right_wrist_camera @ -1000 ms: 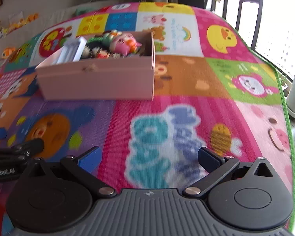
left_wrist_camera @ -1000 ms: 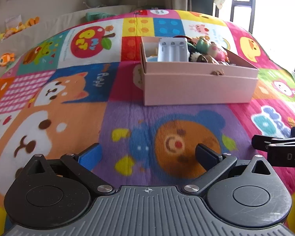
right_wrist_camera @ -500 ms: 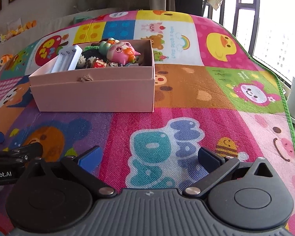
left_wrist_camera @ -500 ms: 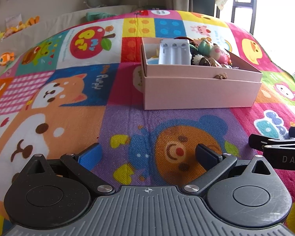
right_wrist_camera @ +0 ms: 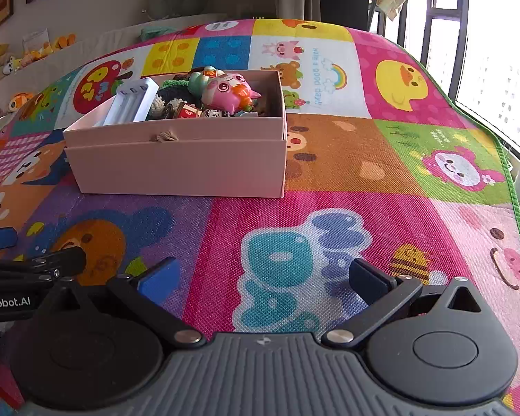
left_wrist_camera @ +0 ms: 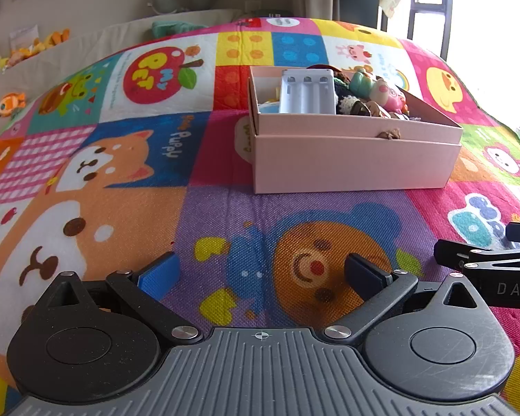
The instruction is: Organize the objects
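Observation:
A pink cardboard box [left_wrist_camera: 353, 163] [right_wrist_camera: 176, 166] sits on the colourful play mat. It holds a white battery charger [left_wrist_camera: 306, 92] [right_wrist_camera: 131, 102], a pink pig toy [right_wrist_camera: 230, 92] [left_wrist_camera: 388, 95], a teal figure [right_wrist_camera: 199, 79] and several small toys. My left gripper [left_wrist_camera: 260, 274] is open and empty, low over the mat in front of the box. My right gripper [right_wrist_camera: 261, 275] is open too, with nothing between its fingers, well short of the box and to its right.
The play mat [right_wrist_camera: 381, 159] spreads across the floor, with a green edge [right_wrist_camera: 502, 159] at the right by the window. Plush toys [left_wrist_camera: 10, 102] line a ledge at the far left. Each gripper shows at the edge of the other's view.
Both views have tilted up and drawn slightly back from the mat, so the box sits lower and its contents show more. Both grippers stay open.

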The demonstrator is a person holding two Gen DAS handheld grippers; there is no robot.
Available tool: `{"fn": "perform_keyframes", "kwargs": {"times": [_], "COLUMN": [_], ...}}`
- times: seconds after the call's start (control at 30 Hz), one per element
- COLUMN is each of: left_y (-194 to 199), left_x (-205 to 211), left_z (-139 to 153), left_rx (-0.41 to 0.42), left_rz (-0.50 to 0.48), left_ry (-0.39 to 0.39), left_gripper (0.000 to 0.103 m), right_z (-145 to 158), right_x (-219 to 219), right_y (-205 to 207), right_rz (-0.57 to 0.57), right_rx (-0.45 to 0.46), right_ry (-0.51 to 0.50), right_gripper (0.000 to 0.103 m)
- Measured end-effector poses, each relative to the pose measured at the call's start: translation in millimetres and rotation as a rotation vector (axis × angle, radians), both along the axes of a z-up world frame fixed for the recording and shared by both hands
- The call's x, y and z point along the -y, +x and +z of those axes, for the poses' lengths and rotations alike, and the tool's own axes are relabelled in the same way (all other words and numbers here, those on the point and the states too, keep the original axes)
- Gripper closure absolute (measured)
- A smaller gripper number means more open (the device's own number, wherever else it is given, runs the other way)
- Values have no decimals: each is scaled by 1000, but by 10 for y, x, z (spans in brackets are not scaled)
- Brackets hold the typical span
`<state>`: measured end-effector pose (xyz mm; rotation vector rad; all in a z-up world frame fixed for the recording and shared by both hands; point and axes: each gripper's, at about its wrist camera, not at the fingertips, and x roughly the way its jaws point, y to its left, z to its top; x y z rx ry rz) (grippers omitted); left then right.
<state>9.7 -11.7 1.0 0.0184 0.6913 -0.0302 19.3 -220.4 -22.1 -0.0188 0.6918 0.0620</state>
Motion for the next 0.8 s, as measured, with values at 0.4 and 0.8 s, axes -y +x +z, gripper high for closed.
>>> {"fn": "perform_keyframes", "kwargs": {"times": [0.4,0.8], "left_y": [-3,-7], "left_x": [4,3], "left_z": [2,1], "left_rx": [0,0], "left_rz": [0,0], "left_ry": [0,0], "left_gripper": [0,0], "right_z": [6,-3], "right_x": [5,-12], "right_y": [-4,2], "right_rz": [0,-1], "right_rx": [0,0], "right_ry": [1,1], "right_gripper": [0,0]}}
